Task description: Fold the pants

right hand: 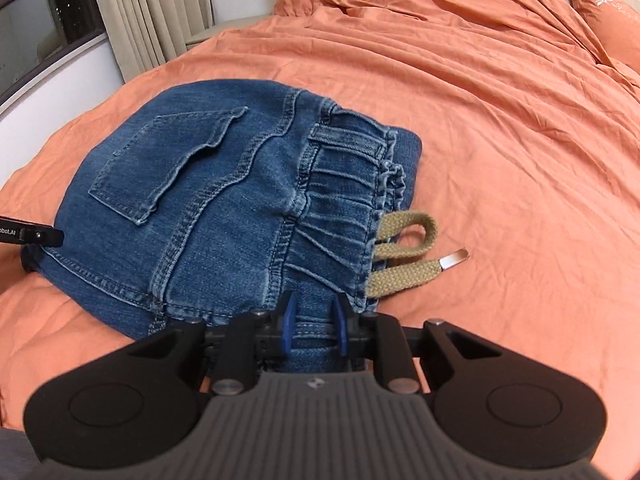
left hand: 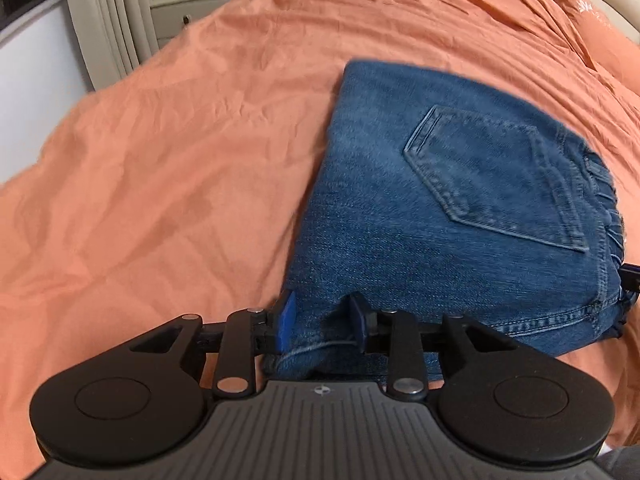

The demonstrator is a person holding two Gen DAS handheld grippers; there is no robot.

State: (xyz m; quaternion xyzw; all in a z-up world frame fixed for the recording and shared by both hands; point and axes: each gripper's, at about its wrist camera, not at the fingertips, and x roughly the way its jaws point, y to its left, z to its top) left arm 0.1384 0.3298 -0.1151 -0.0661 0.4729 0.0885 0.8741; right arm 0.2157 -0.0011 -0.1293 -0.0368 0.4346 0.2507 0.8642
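Blue denim pants [left hand: 440, 200] lie folded into a compact bundle on the orange bed cover, back pocket up. My left gripper [left hand: 322, 322] is shut on the bundle's near edge, denim pinched between its blue pads. In the right wrist view the pants [right hand: 208, 208] show the elastic waistband and a tan drawstring [right hand: 404, 240] sticking out to the right. My right gripper [right hand: 314, 320] is shut on the near edge below the waistband. The left gripper's tip [right hand: 36, 236] shows at the bundle's left side.
The orange bed cover [left hand: 180, 160] spreads wide and wrinkled all around. An orange pillow [right hand: 604, 12] lies at the far right. Beige curtains [right hand: 132, 12], a window and a nightstand [left hand: 200, 4] stand beyond the bed's far left edge.
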